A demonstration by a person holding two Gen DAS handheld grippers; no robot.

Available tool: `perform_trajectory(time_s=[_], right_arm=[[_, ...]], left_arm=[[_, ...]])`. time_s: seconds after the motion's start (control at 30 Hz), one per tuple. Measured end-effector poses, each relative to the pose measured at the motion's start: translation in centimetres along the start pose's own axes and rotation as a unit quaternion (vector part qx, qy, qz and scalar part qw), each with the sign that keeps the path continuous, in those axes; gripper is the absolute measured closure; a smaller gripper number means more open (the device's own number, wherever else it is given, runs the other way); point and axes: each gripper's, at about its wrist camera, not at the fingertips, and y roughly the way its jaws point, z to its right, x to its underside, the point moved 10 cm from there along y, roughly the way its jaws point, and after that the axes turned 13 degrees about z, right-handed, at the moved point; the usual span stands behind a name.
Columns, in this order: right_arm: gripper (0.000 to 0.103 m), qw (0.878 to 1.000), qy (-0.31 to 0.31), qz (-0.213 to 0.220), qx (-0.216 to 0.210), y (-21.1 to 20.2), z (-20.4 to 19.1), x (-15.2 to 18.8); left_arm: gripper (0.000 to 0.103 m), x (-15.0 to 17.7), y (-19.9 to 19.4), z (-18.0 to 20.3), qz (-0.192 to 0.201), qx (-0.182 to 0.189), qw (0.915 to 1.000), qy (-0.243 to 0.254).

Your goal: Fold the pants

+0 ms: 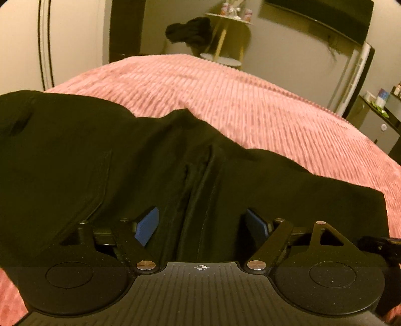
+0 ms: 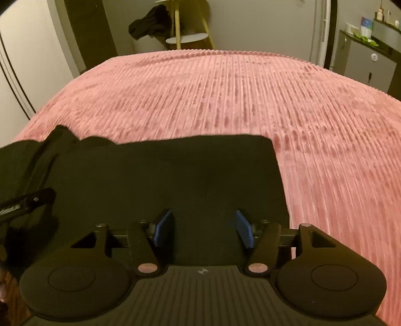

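The left tongs (image 1: 203,225) are spread wide, blue pads (image 1: 146,227) apart, nothing pinched. Black pants (image 1: 100,163) lie under and between them, with a seam running up the middle. The right tongs (image 2: 204,228) are spread apart too, pads clear of the flat black cloth below. The pants (image 2: 163,175) lie on the near edge of the bed, on a pink ribbed blanket (image 2: 225,100). The pants' far right corner looks square and flat. Past the bed's far edge stands a small round table (image 2: 186,38) with a dark cloth pile (image 2: 150,22) beside it.
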Motion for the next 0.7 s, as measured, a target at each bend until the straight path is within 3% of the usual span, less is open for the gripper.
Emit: perform_trajectory(time_s=[0.23,0.4,0.53,0.7], right_arm=[[0.037,0.994,-0.099,-0.020,0.043,-2.2,-2.6,2.7],[0.035,0.993,-0.109,-0.021,0.037,-2.4,-2.7,2.9],[0.024,0.991,-0.124,-0.031,0.042,-1.8,-2.7,3.1],[0.005,0.990,-0.122,-0.041,0.060,-1.1,-2.1,3.1]], left_arm=[[0.020,0.2,-1.3,-0.8,-0.008,-0.021,0.9996,-0.015],[0.017,0.2,-2.2,-1.6,-0.017,-0.033,0.9984,-0.042],[0.010,0.5,-2.9,-2.0,-0.033,-0.034,0.9964,-0.070],[0.008,1.1,-3.7,-2.2,-0.046,-0.053,0.9954,-0.066]])
